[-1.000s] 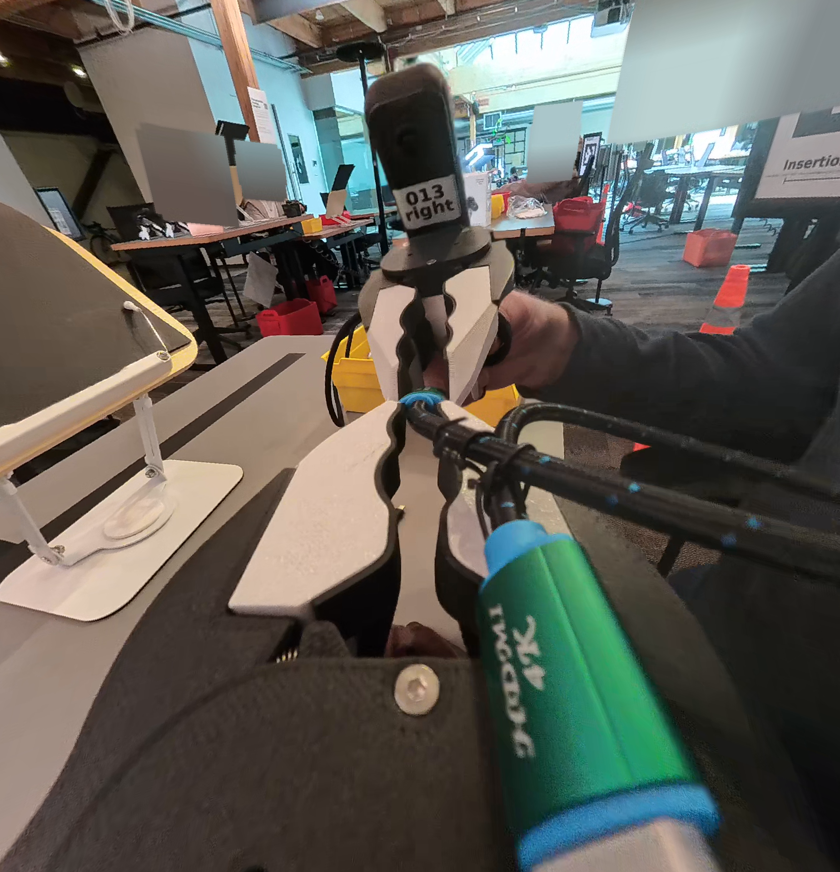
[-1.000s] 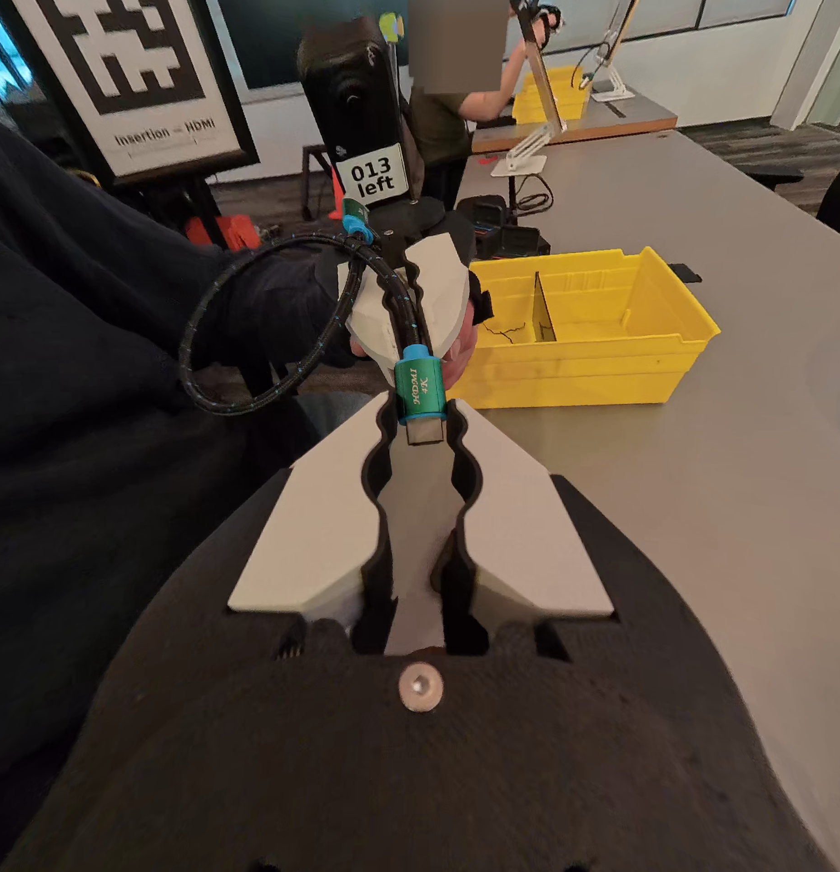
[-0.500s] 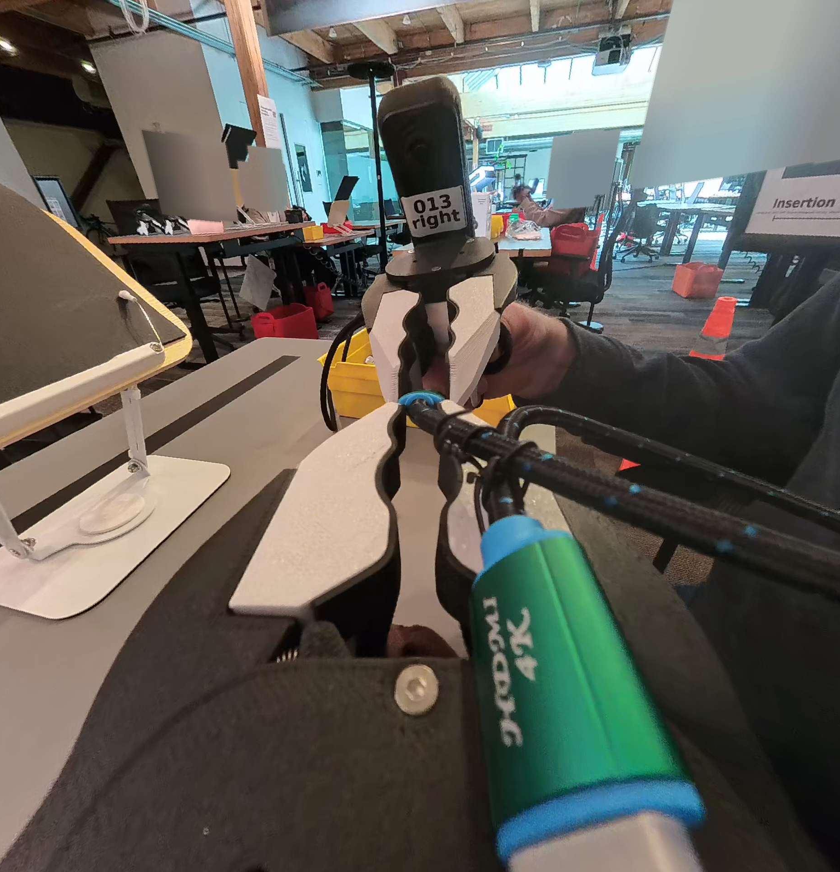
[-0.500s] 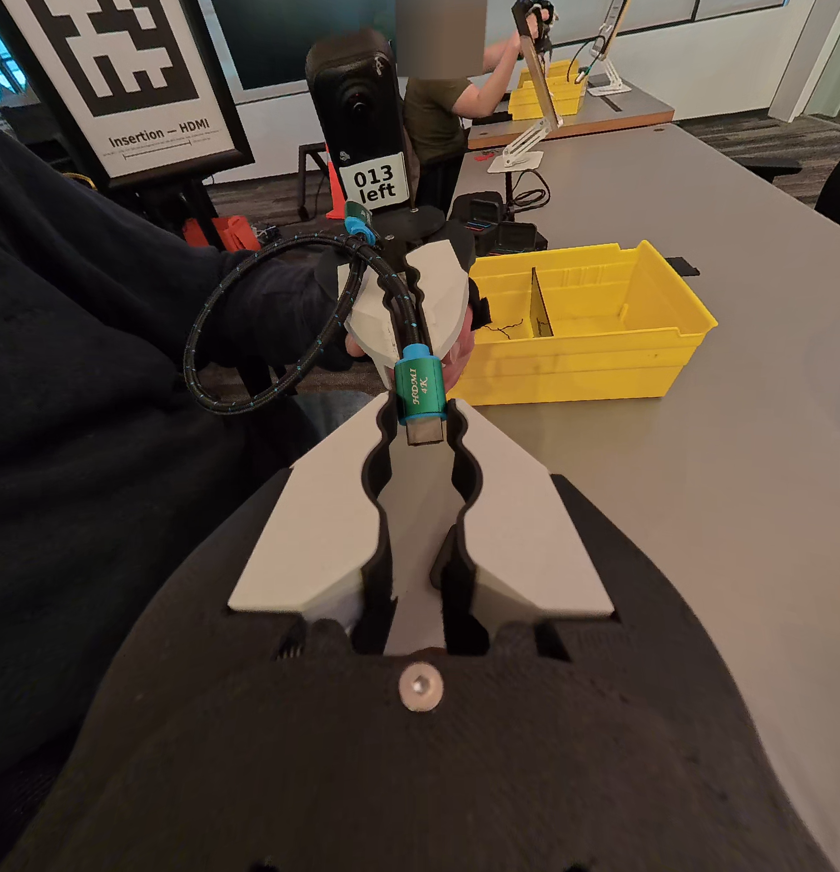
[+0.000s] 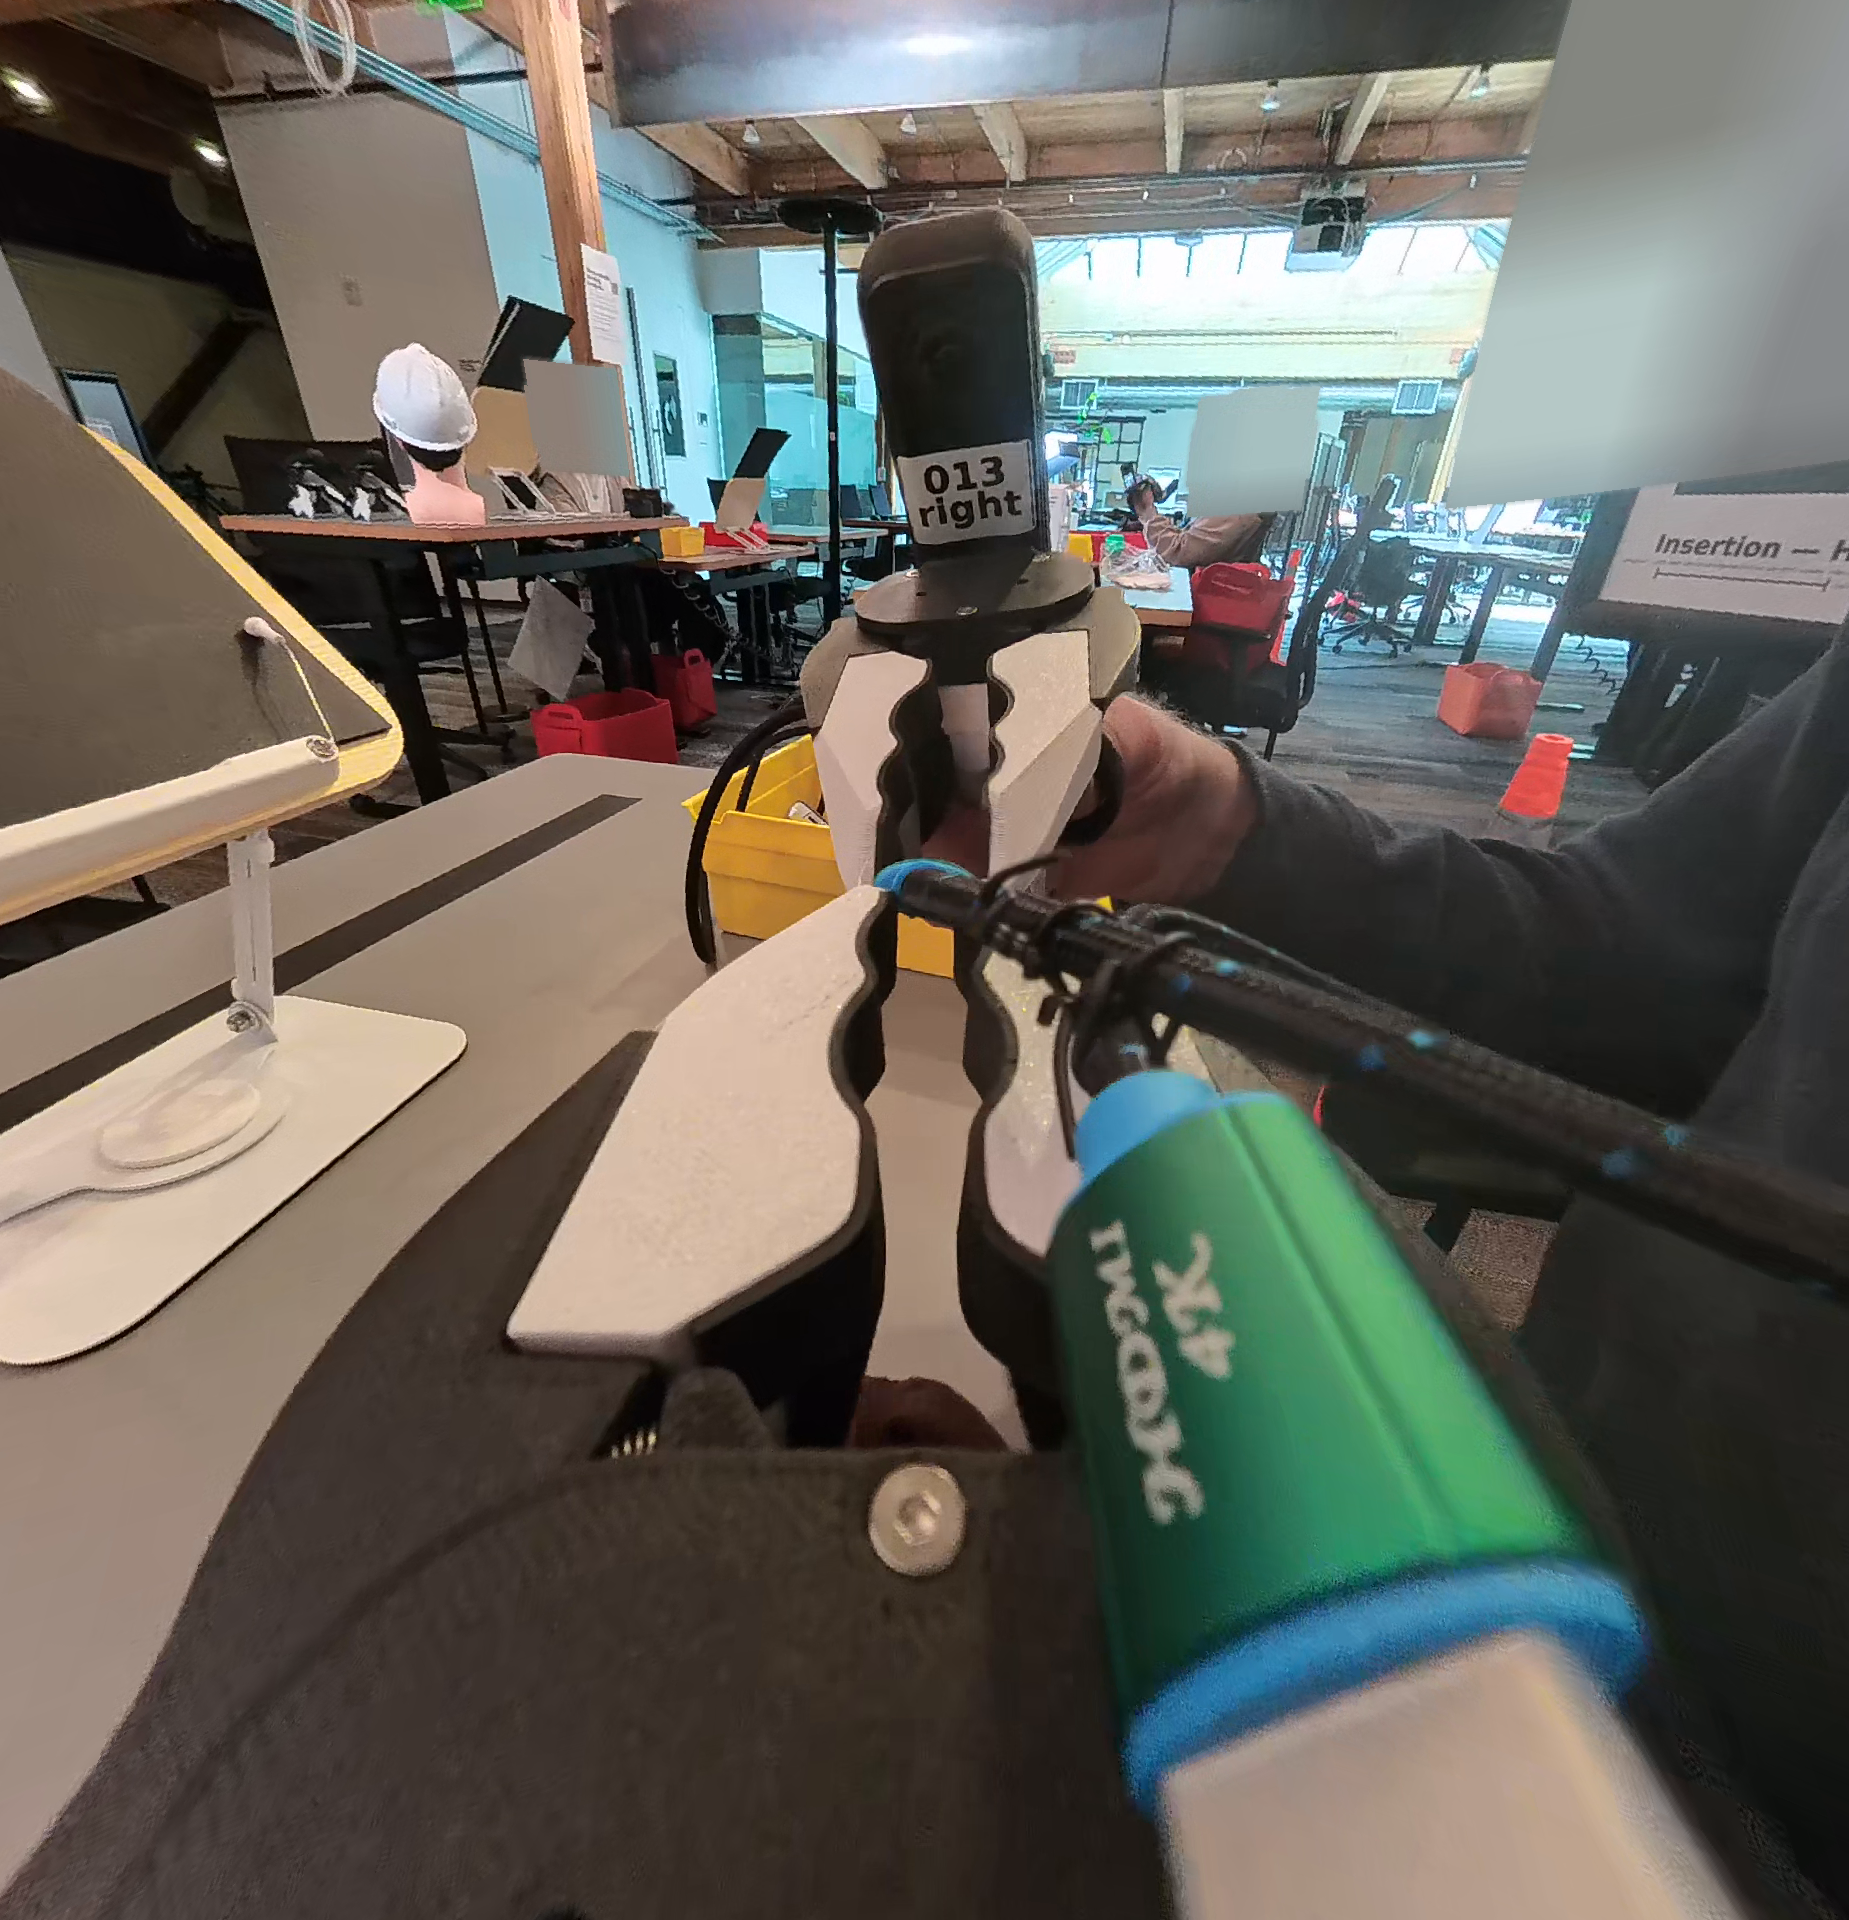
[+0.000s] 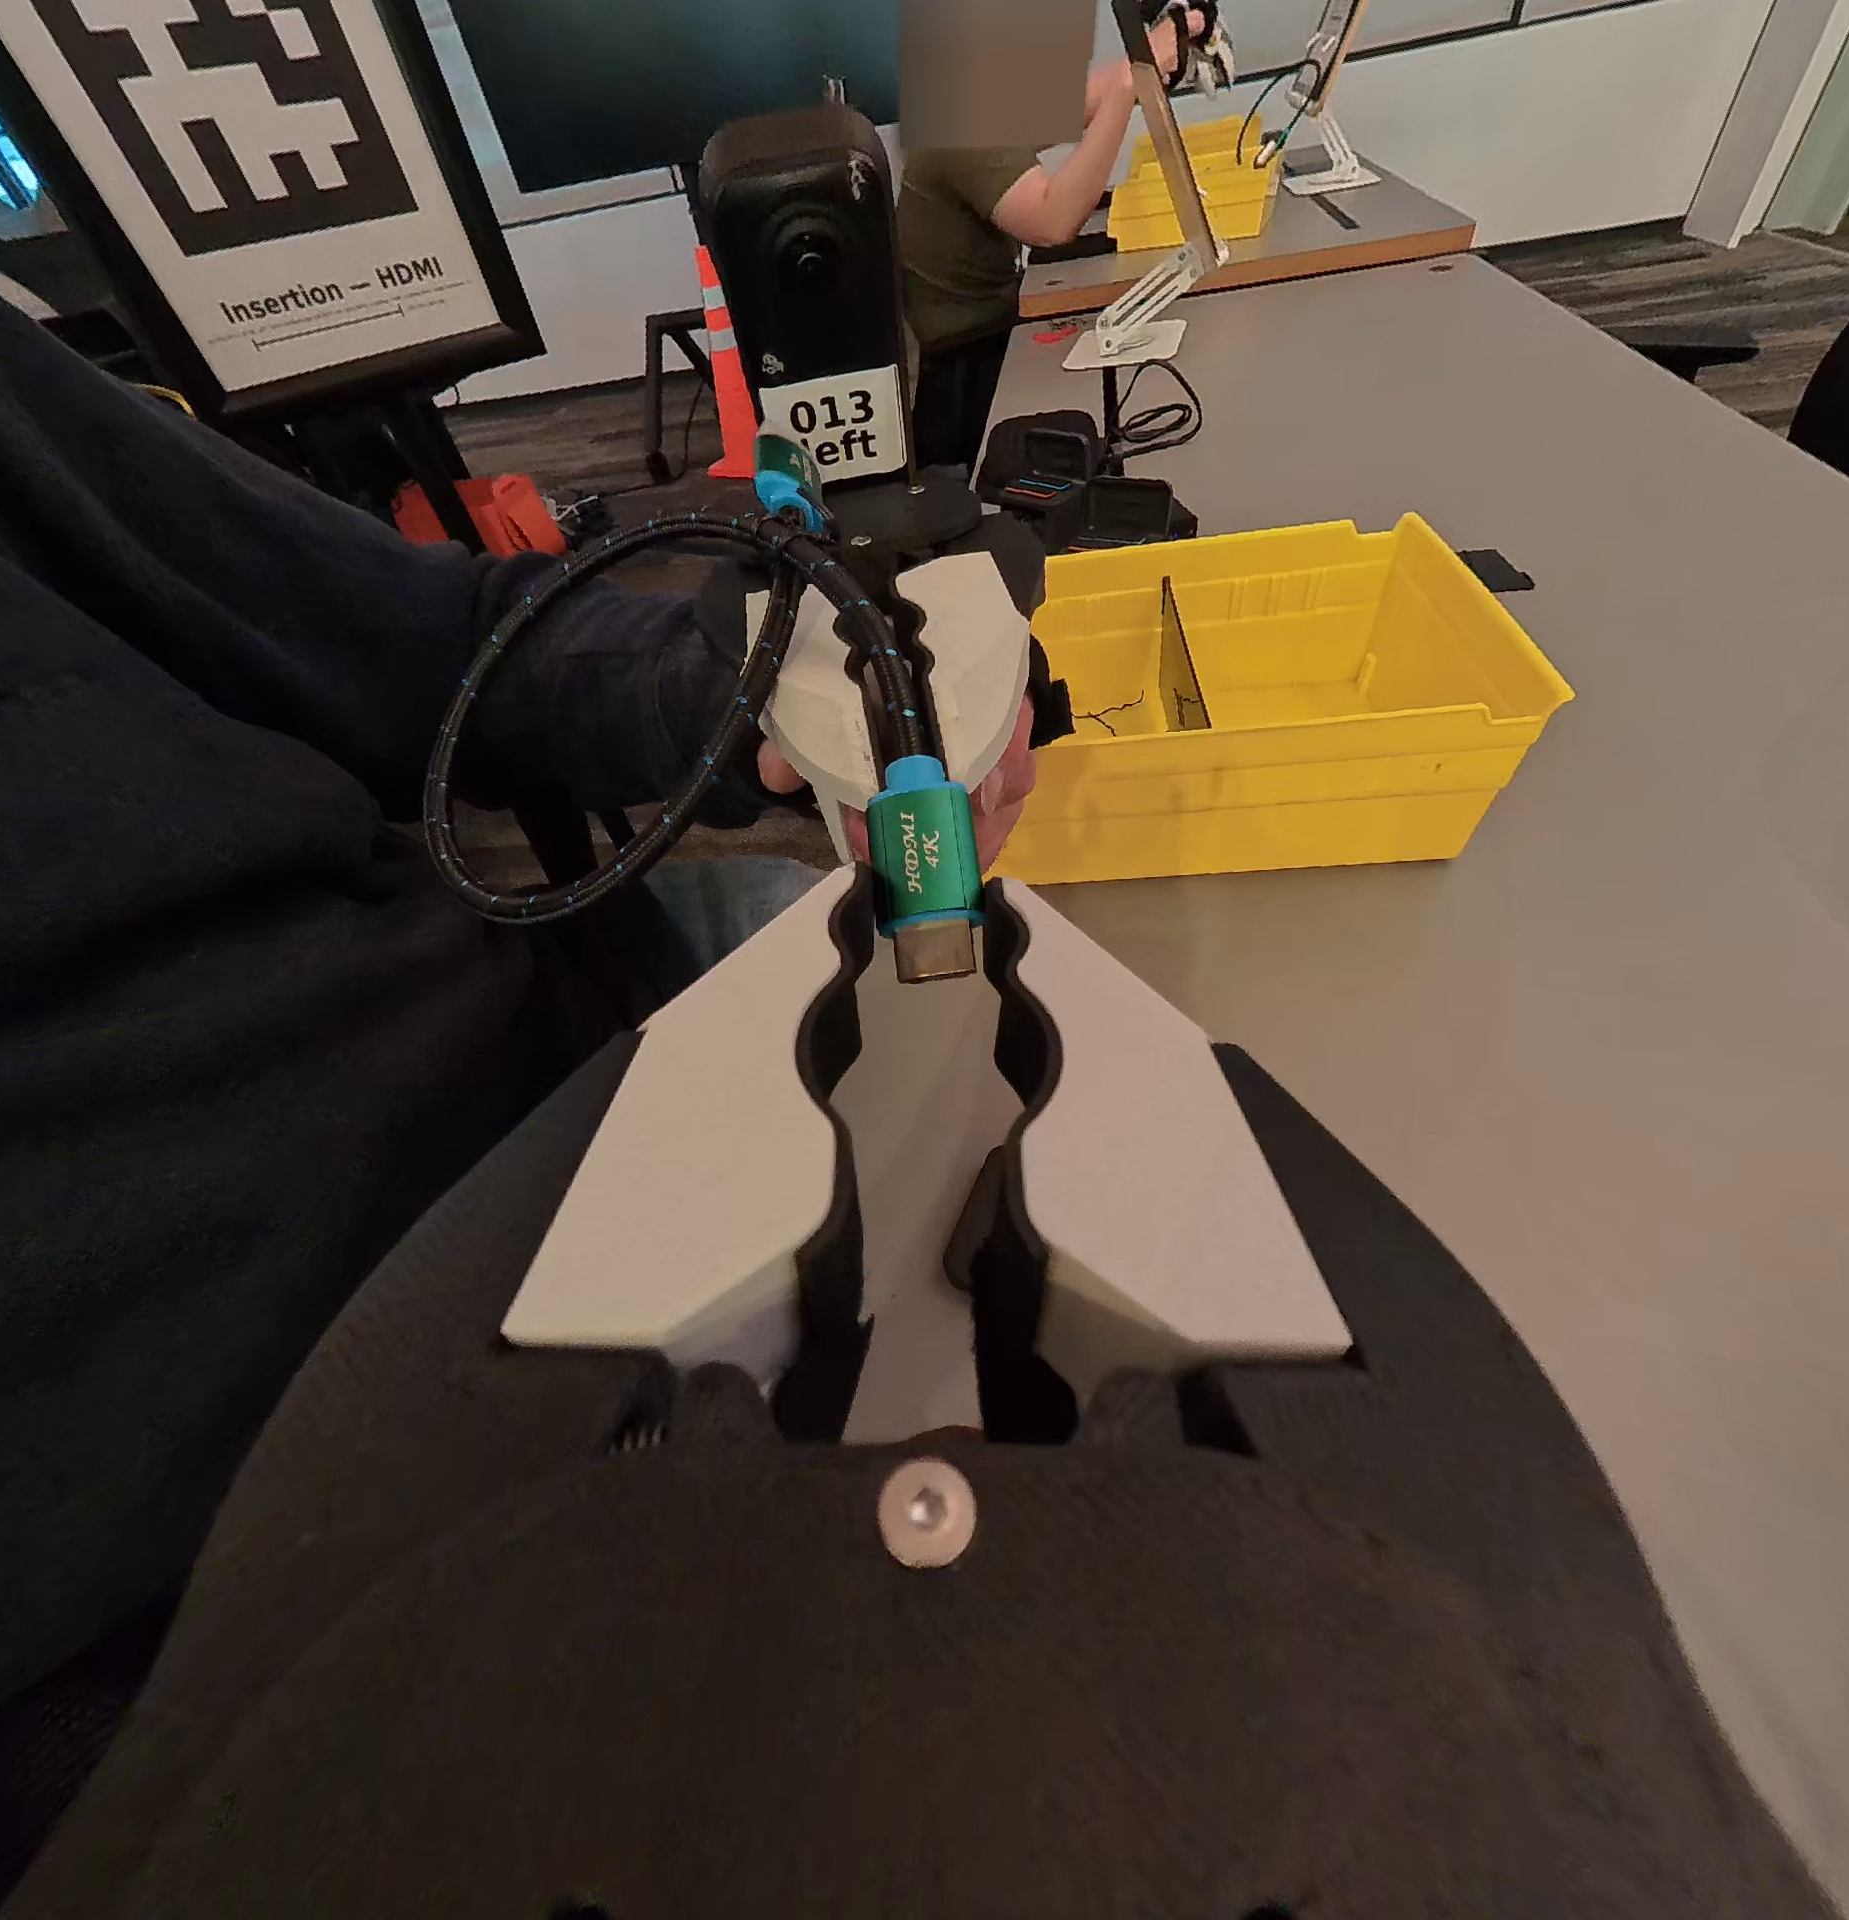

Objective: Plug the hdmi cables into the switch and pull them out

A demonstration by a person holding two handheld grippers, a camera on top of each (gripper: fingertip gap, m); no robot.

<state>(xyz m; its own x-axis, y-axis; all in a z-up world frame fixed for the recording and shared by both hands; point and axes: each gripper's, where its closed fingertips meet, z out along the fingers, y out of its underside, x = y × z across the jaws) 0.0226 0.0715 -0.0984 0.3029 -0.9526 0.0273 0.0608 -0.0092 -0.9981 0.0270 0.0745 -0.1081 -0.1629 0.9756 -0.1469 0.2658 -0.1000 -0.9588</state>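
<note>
Grey table (image 6: 1522, 1039) in open workshop

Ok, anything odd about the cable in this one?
The black braided HDMI cable is coiled in a loop, bound by a black tie, so its spare green plug hangs in front of the camera of the left gripper. No switch is in view.

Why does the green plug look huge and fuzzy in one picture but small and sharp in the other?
Left wrist view: the green plug sits very near the wide-angle lens, so it looks swollen and soft. Right wrist view: the cable's other plug sits farther off, between the right hand-held gripper's fingertips, and looks crisp.
</note>
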